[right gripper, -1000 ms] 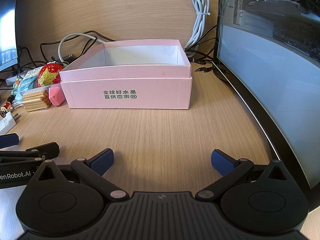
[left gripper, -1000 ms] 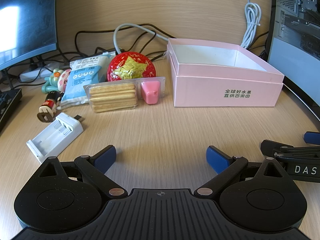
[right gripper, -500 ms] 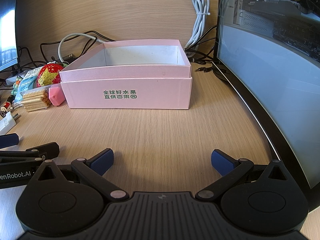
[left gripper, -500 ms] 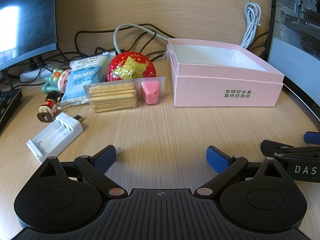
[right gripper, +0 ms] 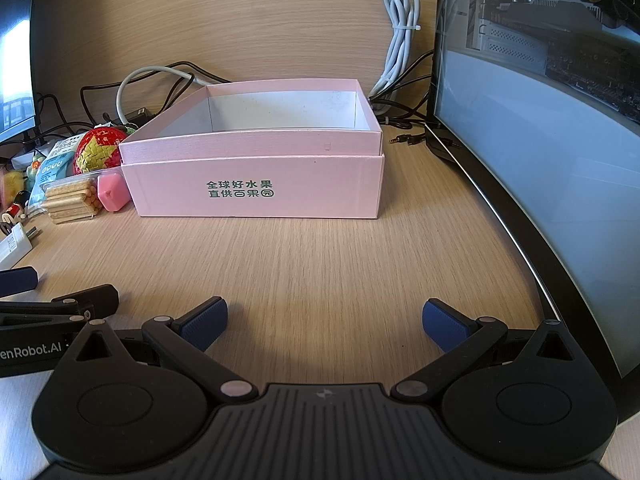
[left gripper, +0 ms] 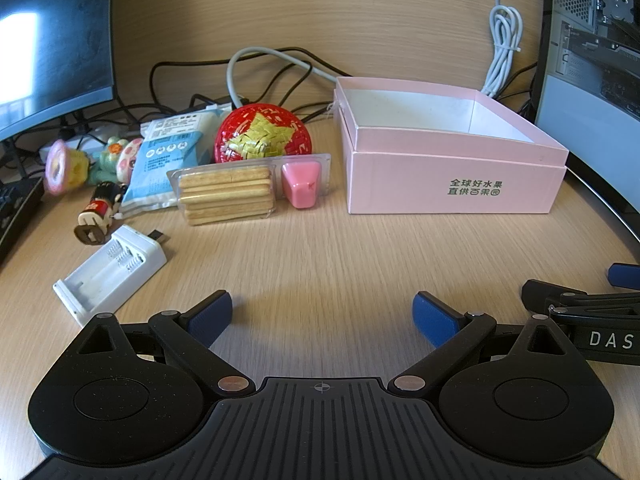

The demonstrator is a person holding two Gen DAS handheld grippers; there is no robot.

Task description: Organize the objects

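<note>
Pink box (left gripper: 452,184): one; one red ball (left gripper: 258,134); left tongs (left gripper: 322,314), right tongs (right gripper: 325,320) both released.

a: setting?
b: office or computer desk. light wood-grain desk (right gripper: 328,264) with a matching back panel. curved monitor (right gripper: 552,184) at 3 o'clock in the right wrist view, second monitor (left gripper: 48,40) at 10 o'clock in the left wrist view.
a: other signs?
b: pc tower (left gripper: 596,20) with a perforated side at 1 o'clock, keyboard (left gripper: 16,208) edge at 9 o'clock, black cables (left gripper: 180,80) and a coiled white cable (right gripper: 400,40) along the back.
</note>
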